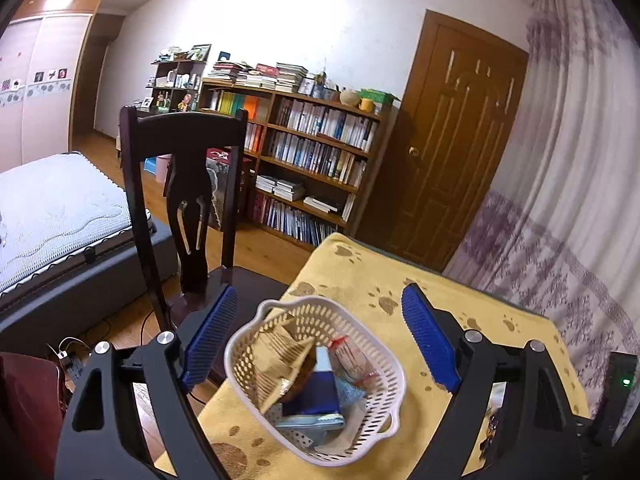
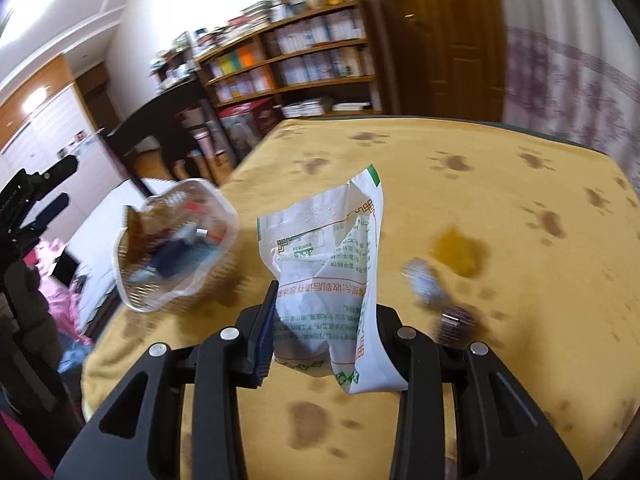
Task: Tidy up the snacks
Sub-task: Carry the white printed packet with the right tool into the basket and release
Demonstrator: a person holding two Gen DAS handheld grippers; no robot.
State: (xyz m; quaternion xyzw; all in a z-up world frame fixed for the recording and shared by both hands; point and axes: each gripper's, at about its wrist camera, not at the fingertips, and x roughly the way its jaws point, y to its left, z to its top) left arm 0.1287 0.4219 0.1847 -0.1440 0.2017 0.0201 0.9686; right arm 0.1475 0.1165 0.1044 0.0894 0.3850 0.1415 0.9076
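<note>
**White packet pinched, basket waiting at left**

Your right gripper [image 2: 320, 332] had its jaws clamped on a crumpled white snack packet [image 2: 332, 272] with green and orange print, low in the centre of the right wrist frame, lifted off the yellow paw-print cloth [image 2: 480, 152]; I judge it was bound for the basket. Further out, at centre left of that view, the white slotted basket [image 2: 176, 248] sat near the table edge, already holding several wrappers. To the packet's right lay a small blurred silver wrapper [image 2: 426, 282] and a yellow one [image 2: 456, 252], not yet collected. Your left gripper [image 1: 316, 340] hung over the basket with jaws wide and empty, probably ready to steady it. A dark chair [image 1: 180, 184] stood beyond.
</note>
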